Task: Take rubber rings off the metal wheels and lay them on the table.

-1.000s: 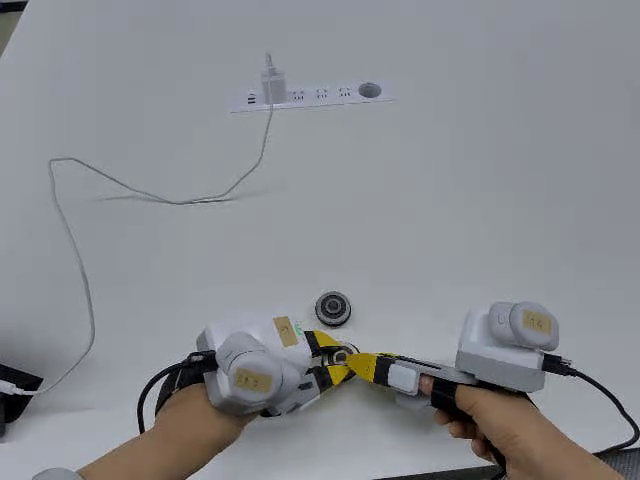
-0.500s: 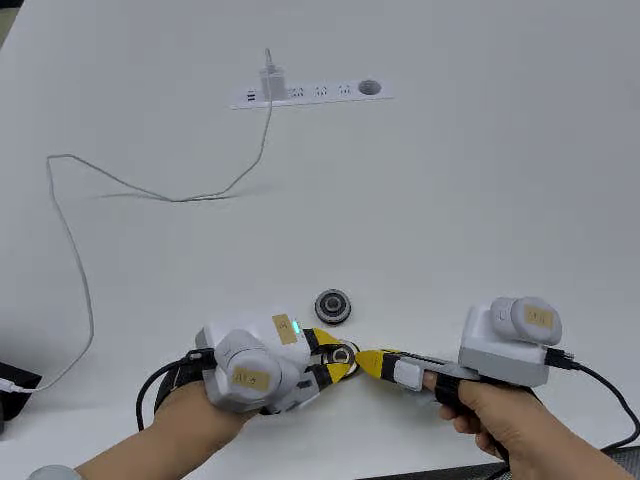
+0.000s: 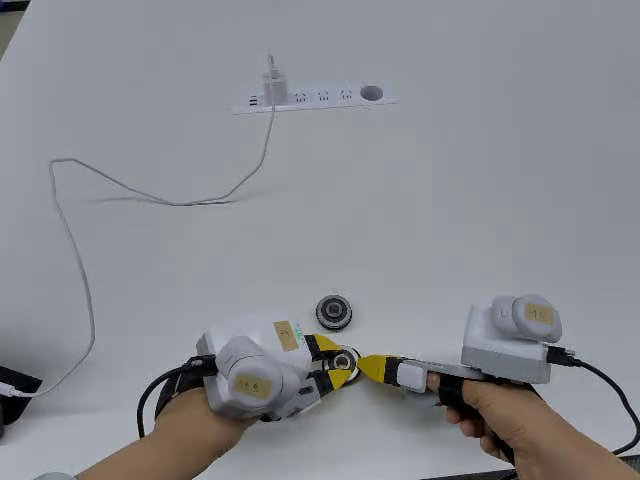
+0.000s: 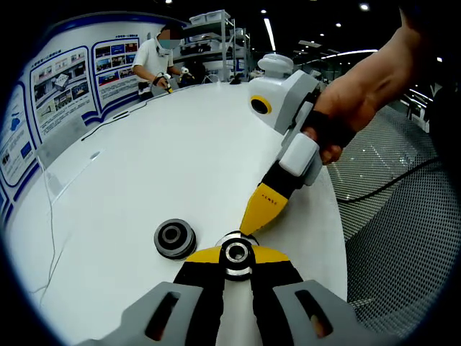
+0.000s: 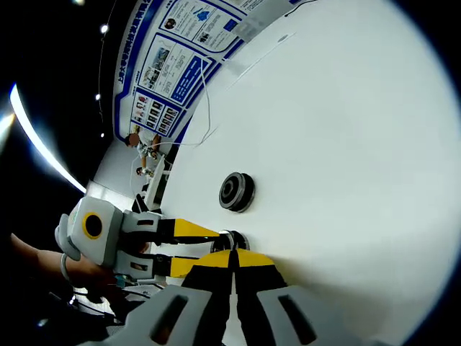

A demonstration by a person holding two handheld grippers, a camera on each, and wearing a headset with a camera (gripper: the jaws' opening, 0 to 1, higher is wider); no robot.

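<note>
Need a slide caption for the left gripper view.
Left gripper clamps a metal wheel, right gripper touching its rim; a second wheel lies on the table.

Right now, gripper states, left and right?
Left gripper: shut on a metal wheel.
Right gripper: jaws shut, tips at that wheel; whether they pinch anything cannot be told.

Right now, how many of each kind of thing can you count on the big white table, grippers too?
Metal wheels: 2, the loose wheel and the held wheel
Grippers: 2, the left gripper and the right gripper
Power strip: 1
Charger: 1
Cable: 1
Total: 7
</note>
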